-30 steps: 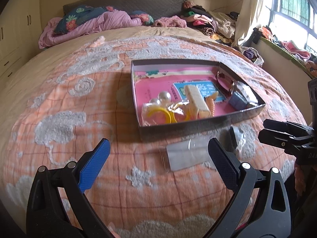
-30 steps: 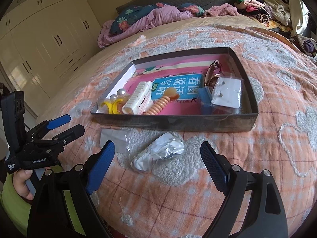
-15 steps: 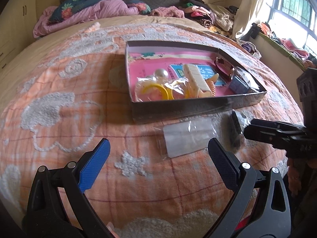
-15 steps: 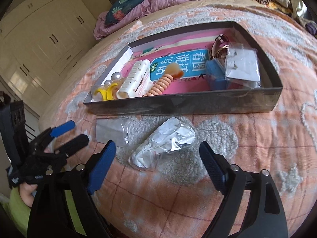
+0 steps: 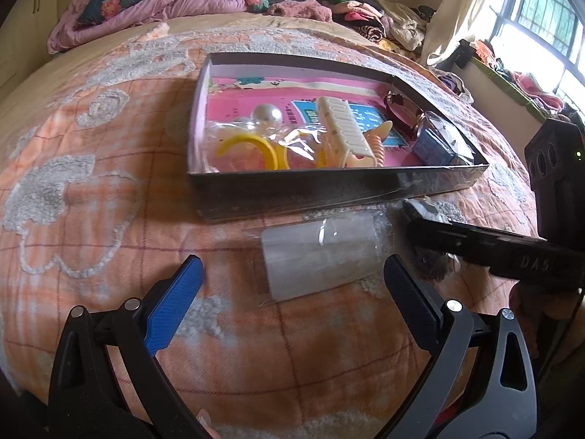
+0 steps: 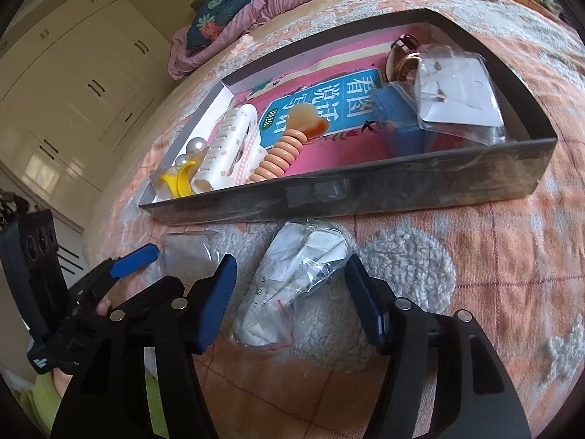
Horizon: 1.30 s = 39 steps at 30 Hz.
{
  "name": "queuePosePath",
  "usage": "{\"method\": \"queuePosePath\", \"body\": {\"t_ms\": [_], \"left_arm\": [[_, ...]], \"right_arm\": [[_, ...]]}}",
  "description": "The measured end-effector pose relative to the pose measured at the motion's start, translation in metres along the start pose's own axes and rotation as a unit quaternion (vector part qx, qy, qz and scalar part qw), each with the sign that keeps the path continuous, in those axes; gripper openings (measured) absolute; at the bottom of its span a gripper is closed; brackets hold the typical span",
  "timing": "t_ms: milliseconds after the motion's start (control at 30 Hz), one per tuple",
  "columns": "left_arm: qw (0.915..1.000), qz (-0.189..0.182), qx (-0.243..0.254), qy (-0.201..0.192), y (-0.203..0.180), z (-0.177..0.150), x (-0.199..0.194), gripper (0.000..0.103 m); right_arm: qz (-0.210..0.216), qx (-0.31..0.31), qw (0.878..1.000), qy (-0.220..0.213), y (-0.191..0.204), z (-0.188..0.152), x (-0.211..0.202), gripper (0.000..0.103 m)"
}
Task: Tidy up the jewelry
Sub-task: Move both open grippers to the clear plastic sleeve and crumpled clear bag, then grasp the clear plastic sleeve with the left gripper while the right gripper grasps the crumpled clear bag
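Note:
A shallow dark box (image 5: pixel 329 186) (image 6: pixel 365 197) on the bed holds a yellow bangle (image 5: pixel 252 148), pearls (image 5: pixel 267 113), a white hair clip (image 5: pixel 345 130) (image 6: pixel 226 150), an orange coil (image 6: pixel 281 155), glasses (image 5: pixel 402 113) and bagged earrings (image 6: pixel 457 91). In front of the box lie a flat clear bag (image 5: pixel 318 256) (image 6: pixel 182 256) and a crumpled clear bag (image 6: pixel 292 285). My left gripper (image 5: pixel 292 300) is open, just short of the flat bag. My right gripper (image 6: pixel 292 300) is open with its fingers either side of the crumpled bag.
The orange checked bedspread (image 5: pixel 91 183) spreads all around the box. Pillows and a purple blanket (image 5: pixel 153 3) lie at the headboard, clothes (image 5: pixel 365 18) at the far right. White wardrobes (image 6: pixel 73 91) stand left of the bed. A window (image 5: pixel 541 29) is on the right.
Both grippers moved forward and down toward the bags. The right gripper now straddles the crumpled bag and its jaws have narrowed; the left has come close to the flat bag.

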<state>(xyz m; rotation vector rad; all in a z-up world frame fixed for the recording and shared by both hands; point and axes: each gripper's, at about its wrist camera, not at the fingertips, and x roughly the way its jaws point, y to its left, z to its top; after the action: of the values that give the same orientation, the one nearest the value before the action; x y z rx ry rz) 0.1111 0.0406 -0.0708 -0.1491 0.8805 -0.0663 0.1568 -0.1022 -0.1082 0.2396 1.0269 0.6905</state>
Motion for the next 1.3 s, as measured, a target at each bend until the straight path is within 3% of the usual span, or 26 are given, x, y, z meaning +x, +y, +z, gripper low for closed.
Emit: {"method": "queuePosePath", "body": {"t_ms": [33,133,333,400,467,667,967,1300], "left_arm": [[1.0,0.001,0.001,0.001,-0.002,0.0,0.002,0.092],[1.0,0.002,0.006,0.002,-0.006,0.001,0.005,0.092],[0.9999,0.006,0.008,0.003,-0.016,0.004,0.012,0.092],[0.9998,0.016,0.009,0.002,-0.018,0.005,0.015,0.086],[0.9993,0.035,0.01,0.006,-0.021,0.006,0.019,0.07],[0.9997,0.018,0.014,0.001,-0.022,0.005,0.01,0.045],[0.9996,-0.012,0.012,-0.023,-0.026,0.001,-0.026,0.043],[0.9981,-0.006,0.003,-0.061,-0.022,0.015,-0.054,0.043]], "right_arm": [[0.0,-0.004,1.0,-0.003,-0.001,0.0,0.0,0.048],[0.018,0.01,1.0,-0.007,-0.01,-0.001,-0.006,0.041],[0.017,0.021,0.999,-0.02,-0.022,-0.003,-0.023,0.041],[0.019,0.022,0.999,-0.024,-0.022,-0.004,-0.028,0.041],[0.017,0.021,0.999,-0.031,-0.021,-0.004,-0.033,0.041],[0.008,0.004,0.999,-0.046,-0.016,-0.008,-0.046,0.04],[0.005,-0.029,0.998,-0.059,0.002,-0.008,-0.059,0.04],[0.002,-0.049,0.995,-0.092,0.013,-0.002,-0.081,0.04]]}}
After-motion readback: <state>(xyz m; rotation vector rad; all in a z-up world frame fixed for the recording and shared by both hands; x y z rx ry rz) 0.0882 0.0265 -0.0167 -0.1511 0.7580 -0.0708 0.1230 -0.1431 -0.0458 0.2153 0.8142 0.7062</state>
